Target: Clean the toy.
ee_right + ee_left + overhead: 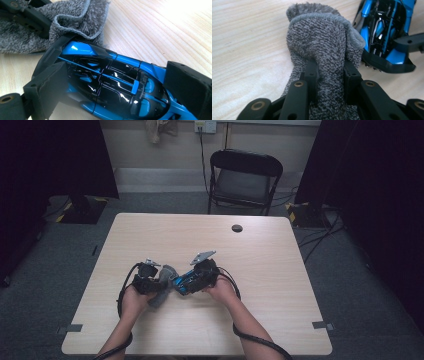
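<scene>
Glossy blue-and-black toy car [112, 85] against fuzzy grey cloth [72, 17]

Black fingers [312, 72] with brass-coloured screws; black cables; forearms apparently bare.

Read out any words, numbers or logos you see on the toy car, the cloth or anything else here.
None can be read.
Glossy blue and black toy car: stripes and reflections, no lettering.
Grey fuzzy cloth: no tag or print.
Light wooden table: bare grain.
White wall socket: too small to tell.
</scene>
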